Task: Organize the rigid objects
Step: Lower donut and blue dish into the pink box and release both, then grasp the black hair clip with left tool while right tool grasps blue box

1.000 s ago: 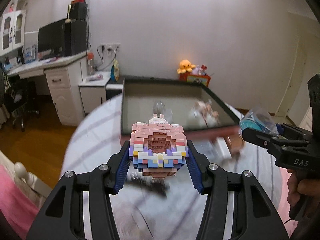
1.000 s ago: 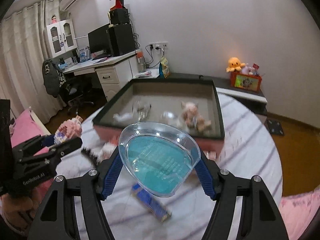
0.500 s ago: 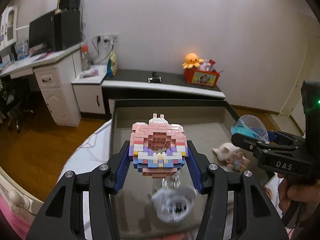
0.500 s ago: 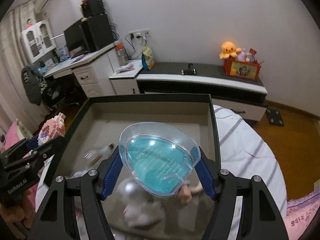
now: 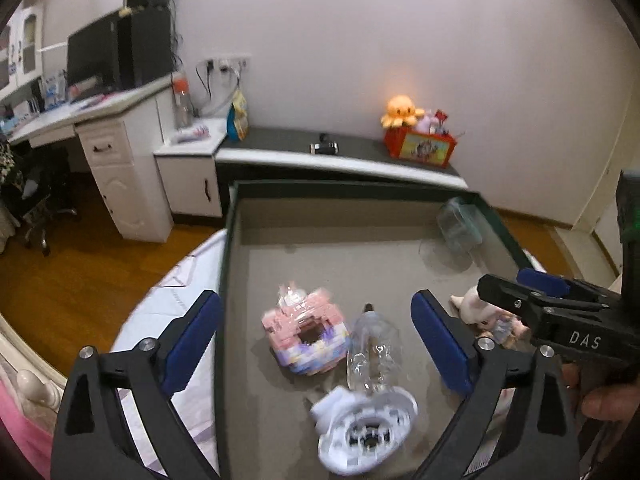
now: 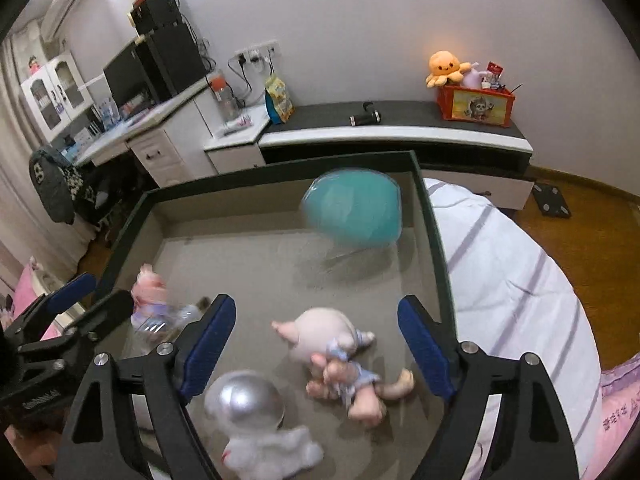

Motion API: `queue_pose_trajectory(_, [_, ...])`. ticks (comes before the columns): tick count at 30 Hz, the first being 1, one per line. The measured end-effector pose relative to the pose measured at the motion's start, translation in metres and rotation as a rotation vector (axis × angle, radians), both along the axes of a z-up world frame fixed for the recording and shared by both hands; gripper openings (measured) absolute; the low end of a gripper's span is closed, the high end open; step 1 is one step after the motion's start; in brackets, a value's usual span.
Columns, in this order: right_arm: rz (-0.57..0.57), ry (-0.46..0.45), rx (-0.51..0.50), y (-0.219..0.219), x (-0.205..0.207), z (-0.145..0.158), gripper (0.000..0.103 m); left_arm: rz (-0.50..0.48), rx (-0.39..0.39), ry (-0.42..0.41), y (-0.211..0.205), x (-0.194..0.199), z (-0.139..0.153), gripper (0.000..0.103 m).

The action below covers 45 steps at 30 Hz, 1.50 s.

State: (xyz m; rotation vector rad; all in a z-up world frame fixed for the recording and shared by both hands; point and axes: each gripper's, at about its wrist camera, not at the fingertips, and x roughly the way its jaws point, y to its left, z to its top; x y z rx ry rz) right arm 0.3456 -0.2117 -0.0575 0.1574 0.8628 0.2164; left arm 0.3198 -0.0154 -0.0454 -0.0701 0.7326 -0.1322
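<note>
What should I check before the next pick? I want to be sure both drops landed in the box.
1. Left gripper empty, jaws just opened wide: ok.
2. Right gripper empty, jaws just opened: ok.
3. Brick model inside the box, clear of the pads: ok, though blurred, so it may not have settled.
4. Teal case inside the box near the far right corner: ok for place; at rest: cannot tell, it is blurred.
5. Doll and astronaut figure under the right gripper untouched: ok.
6. Clear bottle beside the brick model, whether they touch: cannot tell.
</note>
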Motion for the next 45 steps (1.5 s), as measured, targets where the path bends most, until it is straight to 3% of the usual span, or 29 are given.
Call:
queue_pose_trajectory(4, [-0.003, -0.058, 0.052, -0.003, -0.033, 0.017, 0.087, 0.005, -0.016, -0.062, 0.009, -0.039, 0.016, 0.102])
queue_pose_trajectory(12, [-0.022, -0.168, 0.046, -0.008, -0.122, 0.038, 0.088, 0.008, -0.061, -0.164, 0.021, -0.115, 0.041, 0.103])
queue_pose_trajectory(24, [-0.035, -0.249, -0.009, 0.011, -0.219, 0.044, 0.088, 0.047, -0.038, -0.185, 0.018, -0.206, 0.039, 0.103])
queue_pose_trajectory(33, [-0.015, -0.249, -0.036, 0.029, -0.257, 0.032, 0.088, 0.082, -0.034, -0.172, 0.021, -0.247, 0.027, 0.103])
queue_pose_trajectory(45, [-0.008, -0.238, -0.039, 0.032, -0.271, 0.026, 0.088, 0.068, -0.022, -0.179, 0.018, -0.261, 0.026, 0.103])
